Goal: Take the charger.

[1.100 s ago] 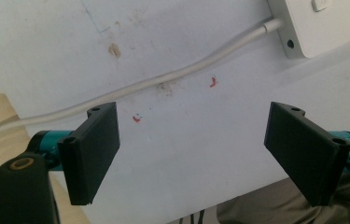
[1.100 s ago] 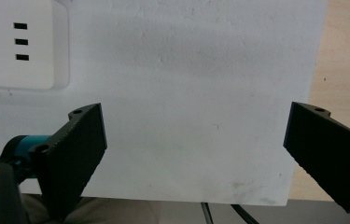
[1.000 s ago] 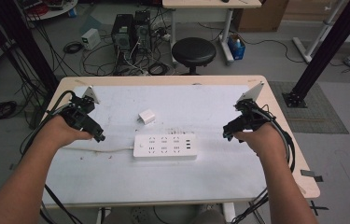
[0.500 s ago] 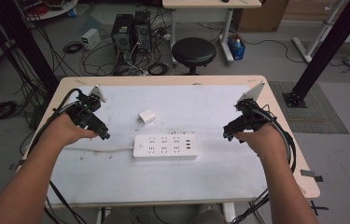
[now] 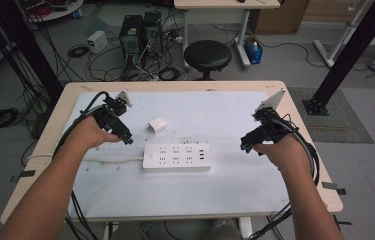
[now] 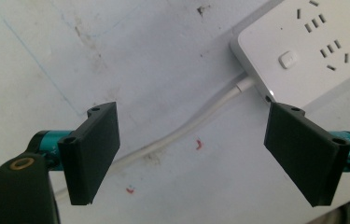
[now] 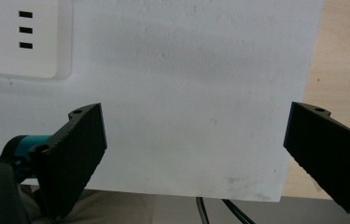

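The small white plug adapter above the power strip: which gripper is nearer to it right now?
Left. The left gripper sits just left of the white plug adapter, slightly nearer the person. The right gripper is far off to its right, past the power strip's right end. Both are open.

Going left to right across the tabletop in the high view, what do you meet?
Left gripper → small white plug adapter → white power strip → right gripper.
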Available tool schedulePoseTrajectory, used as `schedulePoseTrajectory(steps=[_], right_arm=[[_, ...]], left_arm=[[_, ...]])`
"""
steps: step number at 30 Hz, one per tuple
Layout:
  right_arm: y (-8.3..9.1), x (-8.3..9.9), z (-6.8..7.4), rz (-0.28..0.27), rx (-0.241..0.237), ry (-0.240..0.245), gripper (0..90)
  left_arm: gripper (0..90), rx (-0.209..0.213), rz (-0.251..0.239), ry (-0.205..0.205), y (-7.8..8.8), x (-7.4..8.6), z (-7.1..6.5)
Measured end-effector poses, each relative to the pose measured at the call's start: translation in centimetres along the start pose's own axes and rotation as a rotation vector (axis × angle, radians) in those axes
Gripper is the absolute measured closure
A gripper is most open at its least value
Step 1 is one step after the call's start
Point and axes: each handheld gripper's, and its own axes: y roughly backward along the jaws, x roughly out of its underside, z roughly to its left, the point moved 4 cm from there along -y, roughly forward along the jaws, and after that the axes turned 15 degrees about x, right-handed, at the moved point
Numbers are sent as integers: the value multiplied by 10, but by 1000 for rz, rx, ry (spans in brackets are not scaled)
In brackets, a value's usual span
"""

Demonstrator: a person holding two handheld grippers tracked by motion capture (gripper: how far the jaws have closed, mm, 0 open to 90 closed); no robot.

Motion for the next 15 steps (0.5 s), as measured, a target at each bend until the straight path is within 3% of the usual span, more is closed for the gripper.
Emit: schedulePoseTrajectory(steps=[14, 15], right_arm=[[6, 8, 5, -18, 5, 25, 53], [6, 8, 5, -16, 4, 25, 53]], left_arm=[[182, 23, 19, -76, -31, -36, 9], [182, 26, 6, -67, -34, -38, 9]])
